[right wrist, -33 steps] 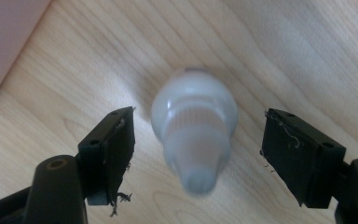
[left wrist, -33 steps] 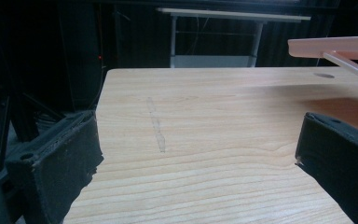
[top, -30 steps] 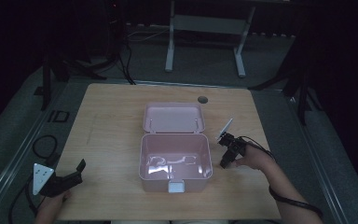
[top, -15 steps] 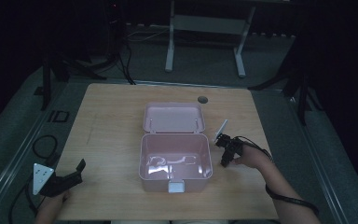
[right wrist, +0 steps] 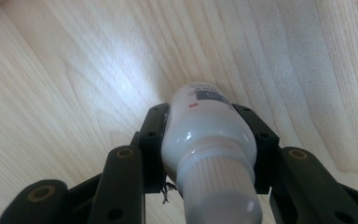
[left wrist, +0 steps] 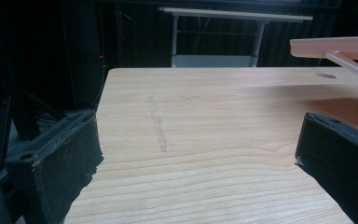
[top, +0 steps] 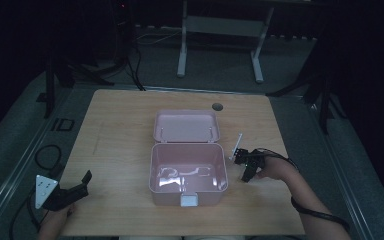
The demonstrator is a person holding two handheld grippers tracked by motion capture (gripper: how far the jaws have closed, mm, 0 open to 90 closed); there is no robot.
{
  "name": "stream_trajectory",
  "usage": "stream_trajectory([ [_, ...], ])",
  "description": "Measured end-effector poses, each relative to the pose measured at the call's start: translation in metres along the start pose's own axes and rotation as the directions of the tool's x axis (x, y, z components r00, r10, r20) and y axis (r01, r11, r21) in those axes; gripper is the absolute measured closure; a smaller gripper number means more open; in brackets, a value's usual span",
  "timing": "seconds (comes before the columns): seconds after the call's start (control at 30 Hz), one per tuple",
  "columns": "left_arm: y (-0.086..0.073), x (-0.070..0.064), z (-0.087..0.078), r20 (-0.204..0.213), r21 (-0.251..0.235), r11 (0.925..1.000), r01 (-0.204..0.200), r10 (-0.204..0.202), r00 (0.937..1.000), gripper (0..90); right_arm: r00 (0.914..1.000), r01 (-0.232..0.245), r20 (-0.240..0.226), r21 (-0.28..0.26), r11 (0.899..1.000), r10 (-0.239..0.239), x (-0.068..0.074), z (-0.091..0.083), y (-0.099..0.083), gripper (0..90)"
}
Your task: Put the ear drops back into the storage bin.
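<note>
An open pink plastic box [top: 153,172] stands mid-table, its lid [top: 186,126] laid back flat. Just right of the box's right wall, my right gripper [top: 245,166] hangs over the table, a hand behind it. In the right gripper view this gripper [right wrist: 206,122] is shut on a small white bottle [right wrist: 200,133] with a ribbed cap, label end pointing at the wood. My left gripper [top: 76,189] rests at the near left corner, open. In the left gripper view its pads [left wrist: 60,163] stand wide apart around bare wood, gripper [left wrist: 196,158].
The wooden table [top: 115,135] has a round cable hole [top: 217,106] at its far edge. The pink lid's edge [left wrist: 335,46] juts in at the upper right of the left gripper view. Cables [top: 45,155] lie on the floor at left; a metal stand [top: 220,25] is beyond.
My right gripper, with the bottle, has drifted a little toward the near edge beside the box and tilted. The left gripper has stayed put.
</note>
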State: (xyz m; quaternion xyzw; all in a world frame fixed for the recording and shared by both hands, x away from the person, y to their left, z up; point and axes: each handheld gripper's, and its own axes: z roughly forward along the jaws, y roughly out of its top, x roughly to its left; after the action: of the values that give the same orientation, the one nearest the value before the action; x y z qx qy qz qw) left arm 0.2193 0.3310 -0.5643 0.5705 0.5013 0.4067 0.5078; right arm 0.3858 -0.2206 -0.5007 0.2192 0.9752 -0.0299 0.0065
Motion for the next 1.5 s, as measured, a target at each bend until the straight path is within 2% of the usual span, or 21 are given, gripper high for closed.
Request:
stream_trajectory([
  [0.03, 0.0, 0.0, 0.0, 0.001, 0.0, 1.0, 0.001, -0.001, 1.0, 0.4, 0.9991, 0.039, 0.012, 0.014, 0.999, -0.04, 0.002, 0.001, -0.002, 59.5],
  [0.17, 0.0, 0.0, 0.0, -0.001, 0.0, 1.0, 0.0, 0.0, 1.0, 0.4, 0.9941, 0.108, 0.007, 0.011, 0.994, -0.108, 0.007, -0.001, -0.006, 59.4],
  [0.3, 0.0, 0.0, 0.0, -0.002, 0.0, 1.0, 0.001, -0.001, 1.0, 0.4, 0.9839, 0.179, -0.001, 0.002, 0.984, -0.179, 0.012, -0.006, -0.01, 59.5],
  [0.43, 0.0, 0.0, 0.0, -0.002, 0.001, 1.0, 0.001, -0.001, 1.0, 0.4, 0.9636, 0.267, 0.013, -0.003, 0.964, -0.267, 0.019, -0.013, -0.014, 59.4],
  [0.53, 0.0, 0.0, 0.0, -0.003, 0.001, 1.0, 0.002, -0.002, 1.0, 0.4, 0.9483, 0.316, 0.026, 0.023, 0.949, -0.316, 0.023, -0.017, -0.017, 59.5],
  [0.57, 0.0, 0.0, 0.0, -0.003, 0.001, 1.0, 0.002, -0.002, 1.0, 0.4, 0.9405, 0.337, 0.035, 0.026, 0.941, -0.338, 0.025, -0.018, -0.018, 59.4],
  [0.6, 0.0, 0.0, 0.0, -0.003, 0.001, 1.0, 0.002, -0.002, 1.0, 0.4, 0.9374, 0.346, 0.028, 0.03, 0.938, -0.347, 0.026, -0.019, -0.019, 59.4],
  [0.67, 0.0, 0.0, 0.0, -0.003, 0.002, 1.0, 0.003, -0.002, 1.0, 0.4, 0.9248, 0.378, 0.035, 0.031, 0.925, -0.379, 0.029, -0.021, -0.021, 59.4],
  [0.73, 0.0, 0.0, 0.0, -0.004, 0.002, 1.0, 0.003, -0.003, 1.0, 0.4, 0.9171, 0.398, 0.017, 0.02, 0.917, -0.398, 0.032, -0.023, -0.022, 59.5],
  [0.8, 0.0, 0.0, 0.0, -0.004, 0.002, 1.0, 0.003, -0.003, 1.0, 0.4, 0.9063, 0.421, 0.029, 0.02, 0.907, -0.422, 0.035, -0.025, -0.021, 59.5],
  [0.83, 0.0, 0.0, 0.0, -0.005, 0.003, 1.0, 0.004, -0.004, 1.0, 0.4, 0.9052, 0.423, 0.033, 0.027, 0.906, -0.424, 0.036, -0.026, -0.021, 59.5],
  [0.87, 0.0, 0.0, 0.0, -0.005, 0.002, 1.0, 0.004, -0.004, 1.0, 0.4, 0.8982, 0.436, 0.045, 0.037, 0.899, -0.437, 0.036, -0.026, -0.021, 59.5],
  [1.0, 0.0, 0.0, 0.0, -0.005, 0.002, 1.0, 0.004, -0.004, 1.0, 0.4, 0.896, 0.44, 0.044, 0.045, 0.897, -0.442, 0.037, -0.029, -0.02, 59.4],
  [1.03, 0.0, 0.0, 0.0, -0.005, 0.003, 1.0, 0.004, -0.004, 1.0, 0.4, 0.8992, 0.435, 0.038, 0.033, 0.9, -0.436, 0.038, -0.032, -0.019, 59.4],
  [1.3, 0.0, 0.0, 0.0, -0.007, 0.003, 1.0, 0.005, -0.005, 1.0, 0.4, 0.8964, 0.441, 0.04, 0.03, 0.897, -0.441, 0.042, -0.046, -0.018, 59.5],
  [1.43, 0.0, 0.0, 0.0, -0.007, 0.004, 1.0, 0.006, -0.006, 1.0, 0.4, 0.904, 0.426, 0.032, 0.03, 0.904, -0.426, 0.044, -0.058, -0.018, 59.4],
  [1.5, 0.0, 0.0, 0.0, -0.007, 0.004, 1.0, 0.006, -0.006, 1.0, 0.4, 0.9033, 0.427, 0.035, 0.031, 0.904, -0.428, 0.045, -0.063, -0.018, 59.4],
])
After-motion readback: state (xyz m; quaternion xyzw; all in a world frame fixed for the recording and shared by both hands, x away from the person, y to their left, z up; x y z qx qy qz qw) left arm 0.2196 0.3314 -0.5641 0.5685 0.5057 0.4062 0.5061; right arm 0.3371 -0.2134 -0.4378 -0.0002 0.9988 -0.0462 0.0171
